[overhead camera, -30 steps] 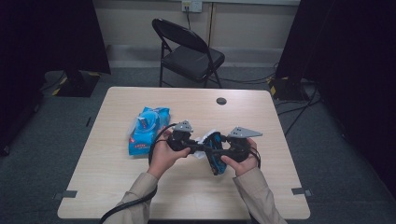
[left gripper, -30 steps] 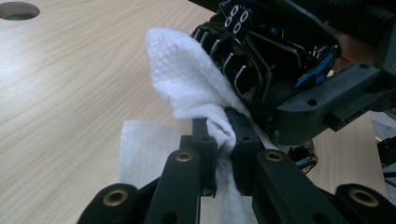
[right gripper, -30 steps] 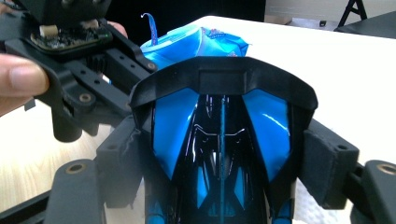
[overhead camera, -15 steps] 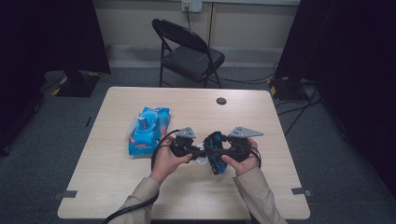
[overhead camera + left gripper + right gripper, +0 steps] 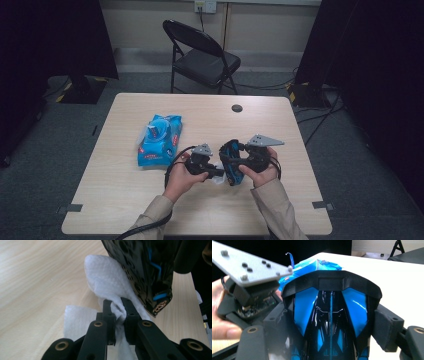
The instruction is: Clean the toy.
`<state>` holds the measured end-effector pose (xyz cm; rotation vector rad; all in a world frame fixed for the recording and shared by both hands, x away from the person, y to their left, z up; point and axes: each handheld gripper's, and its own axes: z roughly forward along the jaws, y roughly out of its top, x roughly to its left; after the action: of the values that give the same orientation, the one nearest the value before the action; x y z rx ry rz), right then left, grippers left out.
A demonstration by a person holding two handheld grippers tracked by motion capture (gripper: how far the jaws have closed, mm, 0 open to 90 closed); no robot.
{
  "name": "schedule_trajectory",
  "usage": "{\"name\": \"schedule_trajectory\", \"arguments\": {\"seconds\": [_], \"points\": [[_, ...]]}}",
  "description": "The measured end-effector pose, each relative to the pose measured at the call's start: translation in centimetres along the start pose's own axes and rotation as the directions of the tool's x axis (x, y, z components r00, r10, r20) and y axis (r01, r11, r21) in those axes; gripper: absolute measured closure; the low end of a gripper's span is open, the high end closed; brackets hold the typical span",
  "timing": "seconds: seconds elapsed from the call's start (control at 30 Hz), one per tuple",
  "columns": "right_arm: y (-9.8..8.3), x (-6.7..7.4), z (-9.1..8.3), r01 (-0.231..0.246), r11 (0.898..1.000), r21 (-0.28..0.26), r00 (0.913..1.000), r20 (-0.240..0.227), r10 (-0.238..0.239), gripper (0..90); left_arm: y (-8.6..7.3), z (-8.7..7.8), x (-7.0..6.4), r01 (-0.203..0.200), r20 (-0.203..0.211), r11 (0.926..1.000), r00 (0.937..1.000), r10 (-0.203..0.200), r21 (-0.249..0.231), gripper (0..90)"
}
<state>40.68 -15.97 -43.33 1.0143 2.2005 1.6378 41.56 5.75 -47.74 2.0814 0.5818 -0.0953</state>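
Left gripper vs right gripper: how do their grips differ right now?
The left gripper is pinched nearly shut on a thin white wipe; the right gripper stands wide, clamping a black-and-blue toy car. The wipe is soft, crumpled; the car rigid, glossy. Both grip firmly.

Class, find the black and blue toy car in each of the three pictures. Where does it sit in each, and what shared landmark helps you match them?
High view: the toy car sits just right of centre, between the two hands.
Left gripper view: its black body fills the upper right, against the white wipe.
Right gripper view: it stands centre, clamped between the right tool's pads.
Shared landmark: the light wooden table.
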Motion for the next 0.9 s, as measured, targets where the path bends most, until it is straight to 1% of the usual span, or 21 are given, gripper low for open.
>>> {"name": "schedule_trajectory", "arguments": {"seconds": [0.2, 0.33, 0.47, 0.63, 0.7, 0.77, 0.9], "points": [[0.1, 0.0, -0.1, 0.0, 1.0, -0.009, 1.0, 0.002, 0.0, 25.8, -0.5, 0.5, -0.1, -0.004, 0.007, 0.9997, 1.0, 0.004, 0.023, 83.3], [0.1, -0.2, -0.3, -0.005, 1.0, -0.013, 1.0, 0.008, 0.005, 25.8, -0.6, 0.3, -0.1, 0.003, 0.003, 0.9997, 1.0, -0.003, 0.026, 83.3], [0.0, -0.3, -0.3, -0.007, 1.0, -0.012, 0.9999, 0.011, 0.007, 25.8, -0.6, -0.3, 0.3, 0.005, -0.015, 0.9994, 0.9999, -0.004, 0.035, 83.3], [0.0, -0.3, -0.4, -0.007, 1.0, -0.014, 0.9999, 0.007, 0.007, 25.8, -0.1, -1.8, 1.0, 0.012, -0.048, 0.9998, 0.9988, -0.011, 0.018, 83.3], [0.0, -0.3, -0.3, -0.009, 1.0, -0.013, 0.9999, 0.005, 0.009, 25.8, 0.4, -2.9, 1.4, 0.016, -0.068, 0.9999, 0.9975, -0.015, 0.002, 83.3], [-0.1, -0.2, -0.3, -0.006, 1.0, -0.008, 1.0, 0.005, 0.006, 25.8, 0.9, -3.7, 1.6, 0.01, -0.082, 0.9999, 0.9965, -0.011, -0.004, 83.3], [-0.2, -0.2, -0.1, -0.005, 1.0, -0.001, 1.0, 0.003, 0.005, 25.8, 2.1, -5.4, 2.0, 0.003, -0.112, 0.9995, 0.9937, -0.007, -0.033, 83.3]]}}
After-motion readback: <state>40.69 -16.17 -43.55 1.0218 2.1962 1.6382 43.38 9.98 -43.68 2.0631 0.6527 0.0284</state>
